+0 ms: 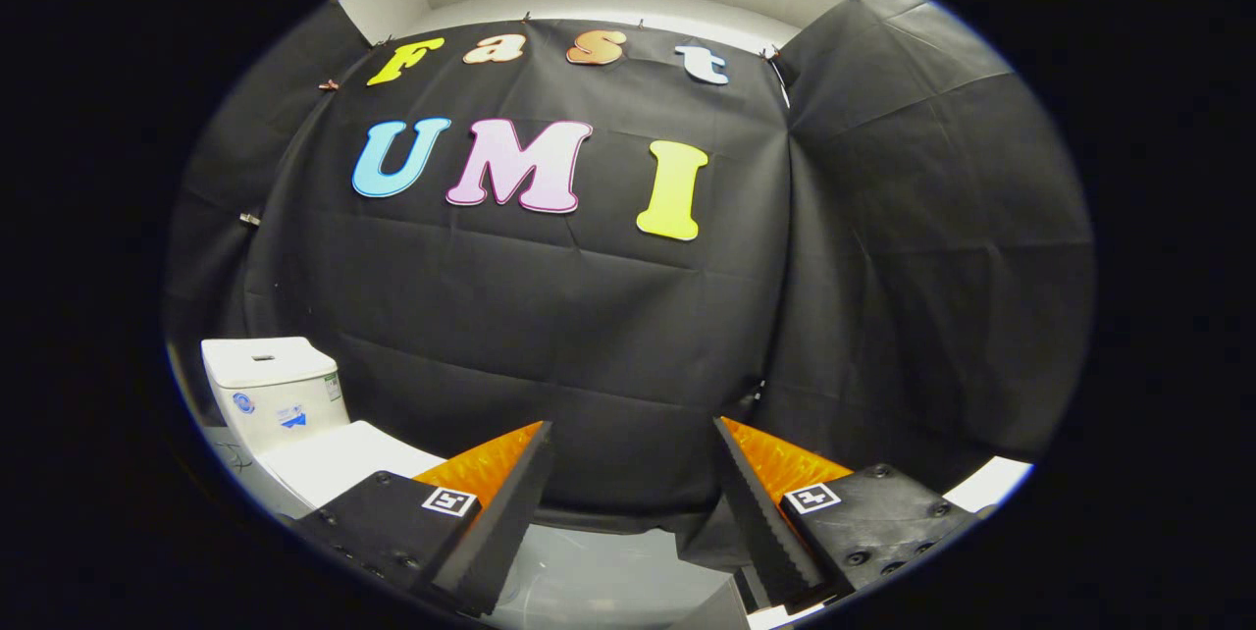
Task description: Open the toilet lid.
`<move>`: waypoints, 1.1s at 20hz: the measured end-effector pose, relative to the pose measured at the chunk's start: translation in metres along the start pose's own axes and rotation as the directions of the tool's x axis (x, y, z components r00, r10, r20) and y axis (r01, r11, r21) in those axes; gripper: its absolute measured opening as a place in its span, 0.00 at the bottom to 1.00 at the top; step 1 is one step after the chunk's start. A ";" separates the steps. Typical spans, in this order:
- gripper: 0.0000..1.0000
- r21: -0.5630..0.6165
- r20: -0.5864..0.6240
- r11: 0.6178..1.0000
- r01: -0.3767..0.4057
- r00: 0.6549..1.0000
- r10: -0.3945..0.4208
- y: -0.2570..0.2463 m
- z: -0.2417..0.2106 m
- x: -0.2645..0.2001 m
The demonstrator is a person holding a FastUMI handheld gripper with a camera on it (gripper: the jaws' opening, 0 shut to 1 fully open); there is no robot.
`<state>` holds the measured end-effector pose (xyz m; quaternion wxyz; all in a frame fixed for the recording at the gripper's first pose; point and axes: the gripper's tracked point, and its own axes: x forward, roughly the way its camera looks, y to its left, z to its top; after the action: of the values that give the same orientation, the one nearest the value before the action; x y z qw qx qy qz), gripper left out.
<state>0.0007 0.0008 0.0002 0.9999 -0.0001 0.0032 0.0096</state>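
Gripper view: tool (633,434) spread empty, toilet lid (339,463) closed.

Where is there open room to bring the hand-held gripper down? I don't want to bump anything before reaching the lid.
The pale surface just ahead of the open hand-held gripper, up to the black cloth wall, lies bare. It is crowded beside one finger, where the toilet tank and its closed toilet lid stand.

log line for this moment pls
phase: approach | tongs: open, holding nothing | toilet lid: down, off beside the left finger | tank: behind the lid | contact: none
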 end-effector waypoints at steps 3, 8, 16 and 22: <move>0.98 0.006 -0.006 1.000 -0.004 1.000 0.004 0.001 -0.001 0.000; 0.98 0.011 -0.007 1.000 -0.003 1.000 0.003 0.001 -0.001 0.000; 0.98 0.012 -0.009 1.000 -0.010 1.000 0.011 0.001 -0.001 0.000; 0.98 0.011 -0.010 1.000 -0.015 1.000 0.015 0.002 -0.001 0.000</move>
<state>0.0006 0.0029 -0.0010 0.9998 0.0053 0.0082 0.0172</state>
